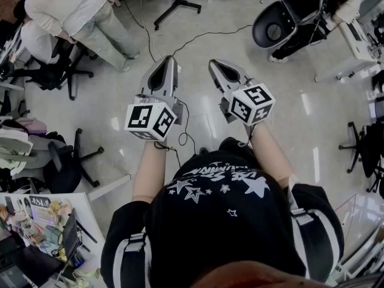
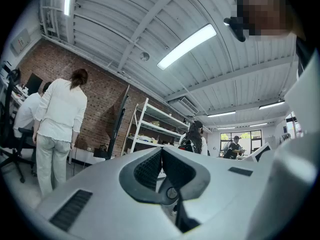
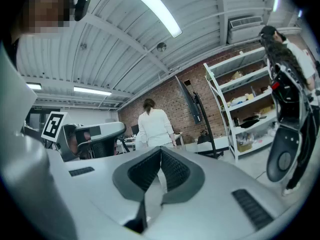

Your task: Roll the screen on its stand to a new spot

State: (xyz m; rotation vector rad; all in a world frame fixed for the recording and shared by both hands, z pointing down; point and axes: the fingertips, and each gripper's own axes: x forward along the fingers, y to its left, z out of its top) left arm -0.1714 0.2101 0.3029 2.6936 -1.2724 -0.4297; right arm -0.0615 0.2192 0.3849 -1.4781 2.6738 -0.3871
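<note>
The screen [image 3: 192, 100] is a dark panel on a tall black stand, standing by the brick wall well ahead of me. It also shows as a thin dark upright, the screen [image 2: 120, 118], in the left gripper view. Black wheeled legs of a stand base [image 1: 175, 2] lie at the top of the head view. My left gripper [image 1: 168, 60] and right gripper [image 1: 214, 63] are held side by side in front of my chest, pointing at the floor ahead. Both have jaws shut with nothing between them: left gripper [image 2: 161, 149], right gripper [image 3: 161, 149]. Neither touches the screen.
A person in white [image 1: 77, 9] stands at the far left beside office chairs [image 1: 57, 71]. A cable [image 1: 204, 35] runs across the floor ahead. A black chair [image 1: 281, 24] is at the far right, white shelving [image 2: 156, 128] beside the screen, a cluttered desk [image 1: 36, 221] at my left.
</note>
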